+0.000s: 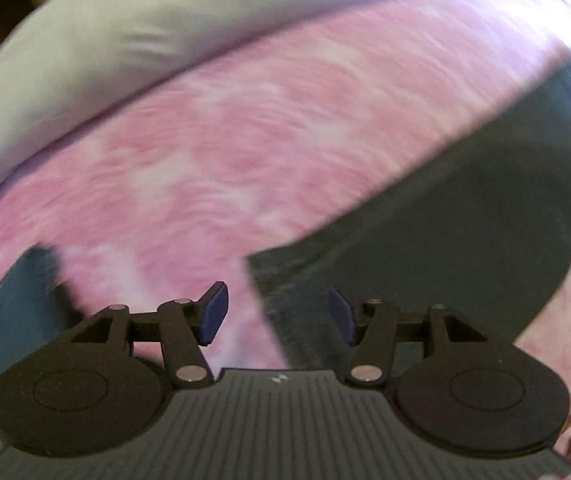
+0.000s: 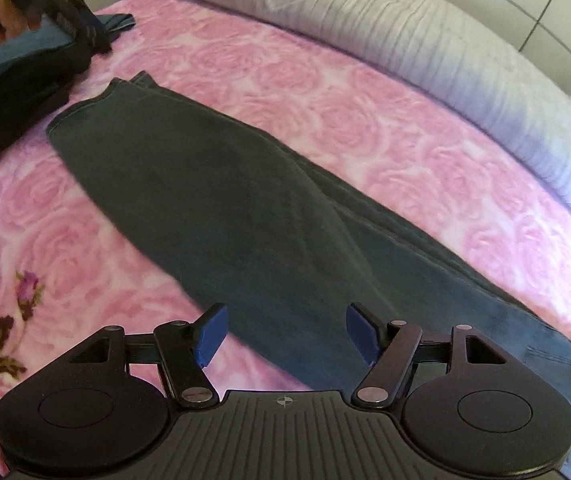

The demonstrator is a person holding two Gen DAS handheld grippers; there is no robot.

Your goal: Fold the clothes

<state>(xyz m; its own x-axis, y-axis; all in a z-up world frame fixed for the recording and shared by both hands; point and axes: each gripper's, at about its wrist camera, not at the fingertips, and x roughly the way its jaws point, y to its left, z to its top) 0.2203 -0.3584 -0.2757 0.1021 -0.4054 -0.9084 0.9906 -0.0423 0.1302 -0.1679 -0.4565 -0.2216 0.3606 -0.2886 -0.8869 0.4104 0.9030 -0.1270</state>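
Fingers of both grippers standing apart and gripping nothing, right gripper hovering over dark jeans, left gripper over pink bedspread, jeans edge lying beneath its right finger.

Both tongs look alike: matte black bodies with a ribbed centre plate, two round discs at the sides and linkage arms pinned with silver screws. The right tongs and left tongs each end in blue pads, and a small white mark sits on each ribbed plate.
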